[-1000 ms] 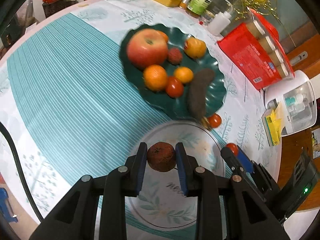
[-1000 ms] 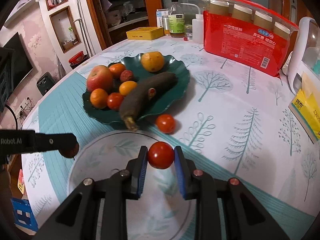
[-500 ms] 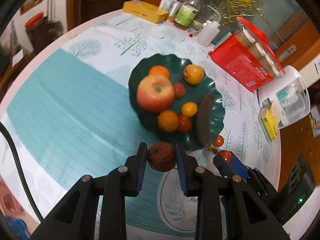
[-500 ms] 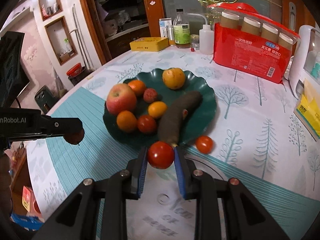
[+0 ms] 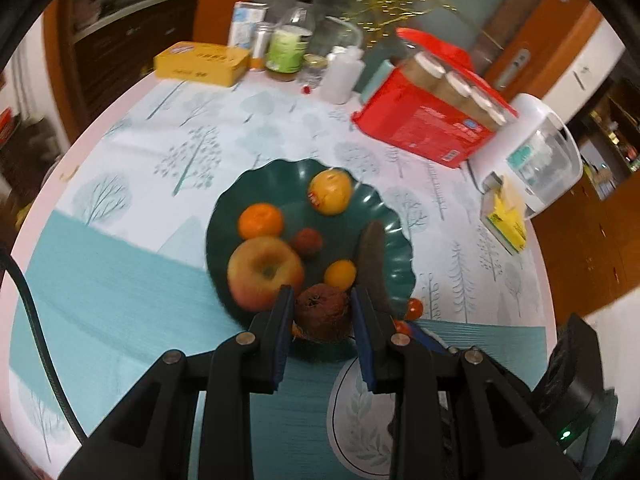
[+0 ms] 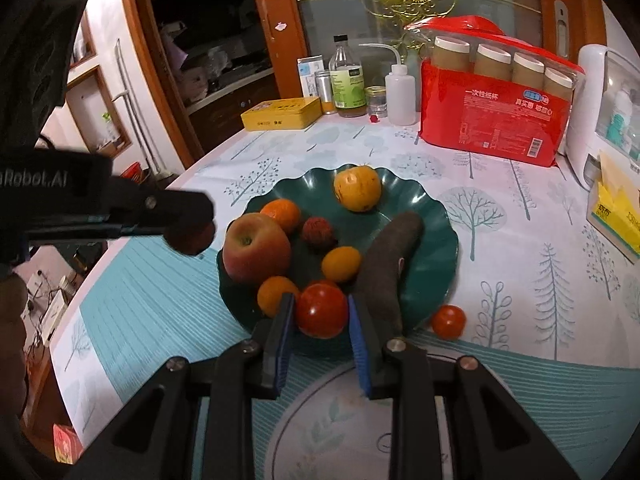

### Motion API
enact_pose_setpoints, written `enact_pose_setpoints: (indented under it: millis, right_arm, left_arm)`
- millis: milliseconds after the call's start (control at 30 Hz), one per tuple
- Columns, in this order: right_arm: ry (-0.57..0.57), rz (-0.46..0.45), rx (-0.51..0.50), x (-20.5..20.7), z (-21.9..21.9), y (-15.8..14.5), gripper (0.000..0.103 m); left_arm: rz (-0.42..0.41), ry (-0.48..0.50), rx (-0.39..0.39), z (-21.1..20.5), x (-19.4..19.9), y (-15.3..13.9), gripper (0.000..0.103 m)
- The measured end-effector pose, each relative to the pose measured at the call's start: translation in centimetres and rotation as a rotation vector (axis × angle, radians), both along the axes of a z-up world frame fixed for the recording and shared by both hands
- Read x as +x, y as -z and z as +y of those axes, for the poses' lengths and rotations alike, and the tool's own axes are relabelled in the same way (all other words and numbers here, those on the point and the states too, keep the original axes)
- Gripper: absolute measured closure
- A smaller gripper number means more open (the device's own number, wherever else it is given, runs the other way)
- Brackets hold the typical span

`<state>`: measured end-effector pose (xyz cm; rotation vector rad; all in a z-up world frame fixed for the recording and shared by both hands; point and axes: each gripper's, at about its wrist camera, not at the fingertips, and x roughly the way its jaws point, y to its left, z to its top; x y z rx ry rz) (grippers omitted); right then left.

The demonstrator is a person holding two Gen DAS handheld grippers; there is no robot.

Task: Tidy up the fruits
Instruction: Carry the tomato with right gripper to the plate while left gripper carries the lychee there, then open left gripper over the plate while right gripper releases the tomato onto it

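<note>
Clamping a tomato (image 6: 322, 310), the right tool (image 6: 322, 314); left tool (image 5: 322, 314) clamps brown fruit (image 5: 322, 312).

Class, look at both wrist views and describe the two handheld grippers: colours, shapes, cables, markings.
Both the left gripper and the right gripper have angular black bodies with silver rivets and blue pads inside the fingers. The left one's side bears white lettering; a black cable trails beside it.

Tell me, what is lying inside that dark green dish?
In the green dish lie an apple, two oranges, a yellow fruit, a small orange one, a reddish lychee and a blackened banana. The held tomato hides the near rim.
</note>
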<state>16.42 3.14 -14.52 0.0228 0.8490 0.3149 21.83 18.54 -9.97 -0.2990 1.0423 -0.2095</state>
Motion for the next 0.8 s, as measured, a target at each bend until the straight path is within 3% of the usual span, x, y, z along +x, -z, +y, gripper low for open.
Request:
enact_pose_setpoints:
  millis: [500, 667, 733, 800]
  right_arm:
    - [0.086, 0.045, 0.012, 1.0, 1.2, 2.2, 0.076]
    - [0.113, 0.058, 0.014, 1.3, 1.0, 2.9, 0.076]
    - [0.127, 0.061, 0.023, 1.3, 0.8, 3.0, 0.076]
    - [0.138, 0.072, 0.030, 1.4, 0.6, 3.2, 0.066]
  left_arm:
    - [0.014, 0.162, -0.042, -1.4, 2.9, 3.0, 0.076]
    - [0.020, 0.171, -0.061, -1.6, 3.4, 3.7, 0.076]
    - [0.015, 0.163, -0.075, -1.6, 3.5, 3.9, 0.071]
    - [0.010, 0.154, -0.080, -1.5, 3.5, 3.9, 0.065]
